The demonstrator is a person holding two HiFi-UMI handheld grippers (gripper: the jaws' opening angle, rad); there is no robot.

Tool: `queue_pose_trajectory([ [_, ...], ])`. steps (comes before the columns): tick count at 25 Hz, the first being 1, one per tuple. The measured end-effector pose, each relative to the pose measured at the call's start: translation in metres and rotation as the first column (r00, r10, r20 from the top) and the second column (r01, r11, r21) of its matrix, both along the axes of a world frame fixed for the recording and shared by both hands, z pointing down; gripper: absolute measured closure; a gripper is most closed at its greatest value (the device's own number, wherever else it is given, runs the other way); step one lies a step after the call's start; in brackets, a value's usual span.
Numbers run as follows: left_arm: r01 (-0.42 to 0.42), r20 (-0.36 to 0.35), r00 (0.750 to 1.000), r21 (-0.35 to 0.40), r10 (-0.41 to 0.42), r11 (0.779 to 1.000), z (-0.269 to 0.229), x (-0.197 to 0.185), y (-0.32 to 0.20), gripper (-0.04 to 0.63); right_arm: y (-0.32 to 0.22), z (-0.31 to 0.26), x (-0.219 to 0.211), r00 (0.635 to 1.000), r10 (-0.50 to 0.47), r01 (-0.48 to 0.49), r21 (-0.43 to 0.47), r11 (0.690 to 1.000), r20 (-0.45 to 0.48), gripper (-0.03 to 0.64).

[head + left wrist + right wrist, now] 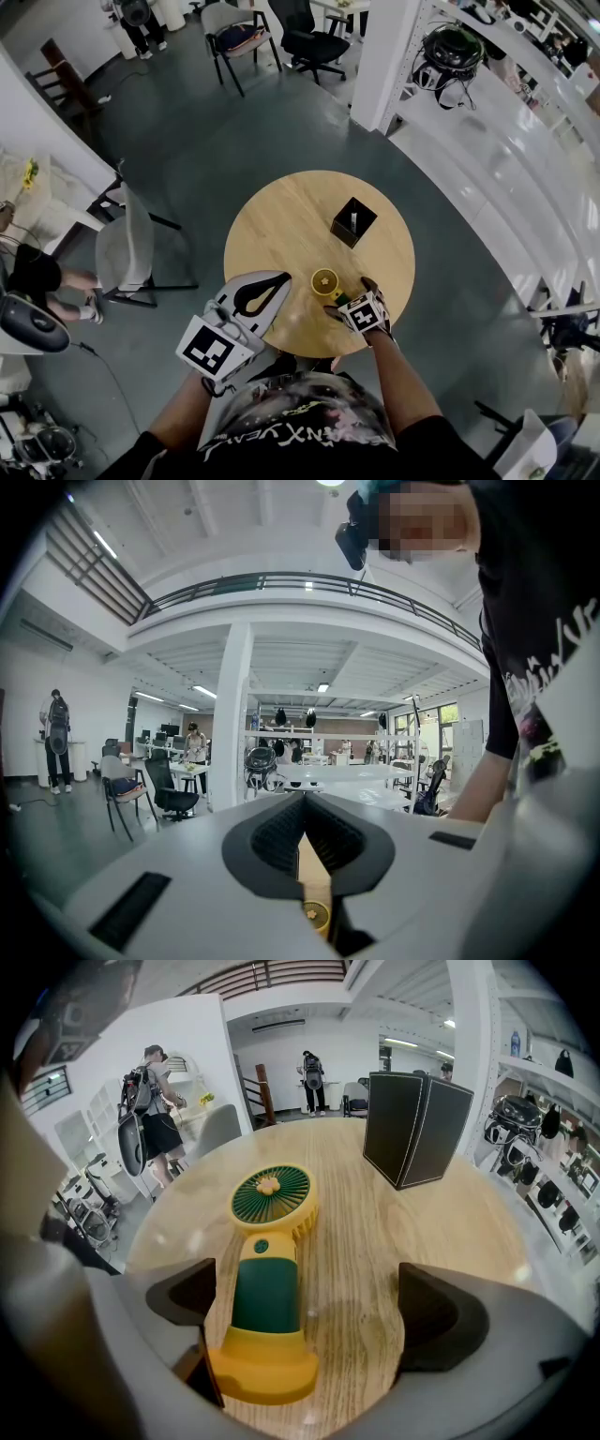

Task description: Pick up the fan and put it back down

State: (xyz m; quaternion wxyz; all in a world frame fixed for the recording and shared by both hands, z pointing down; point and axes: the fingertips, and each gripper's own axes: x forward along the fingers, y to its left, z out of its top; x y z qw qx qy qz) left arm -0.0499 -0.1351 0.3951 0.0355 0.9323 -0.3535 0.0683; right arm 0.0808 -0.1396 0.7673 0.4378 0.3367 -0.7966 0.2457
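I found the fan (pixel 264 1299) lying flat on the round wooden counter (pixel 281 211), grille face up, near the edge closest to me; its yellow foot pointed toward the right claw (pixel 309 1314) and its head pointed toward the black box (pixel 415 1127), which stood well apart from it further in.

Right claw: jaws spread wide, holding nothing; it was low over the counter at the fan's foot. The foot sat between the jaws but hard over to one side, just beside one jaw and well clear of the other; I could not tell whether that near jaw touched it.

Left claw (pixel 269 288): jaws pressed together with nothing between them; it was held at the near rim of the counter, beside the fan but not on it. In the left gripper view only a sliver of the counter and the fan's head showed below the closed jaws.

Progress, in my judgement: the fan was at rest on the counter and neither claw had it. The layout fitted either the moment before the grasp or the moment after the release; these views alone did not settle which. If the lift was not yet done, what remained was closing the right claw on the handle, raising it and setting it down again; I would have centred the claw on the handle first.
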Motion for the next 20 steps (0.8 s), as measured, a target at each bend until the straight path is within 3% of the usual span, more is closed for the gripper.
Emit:
queue_pose_trajectory([
  [15,0.001,-0.01,1.0,-0.004,-0.001,1.0,0.0009,-0.0001,-0.0006,0.578,-0.0001,-0.0019,0.0004,1.0,-0.012,0.012,0.002,1.0,-0.014,0.034],
  [20,0.012,0.014,1.0,-0.004,-0.012,1.0,0.0024,-0.0039,-0.0014,0.578,0.0005,-0.0037,0.0041,0.999,-0.029,0.03,0.027,0.999,-0.038,0.107],
])
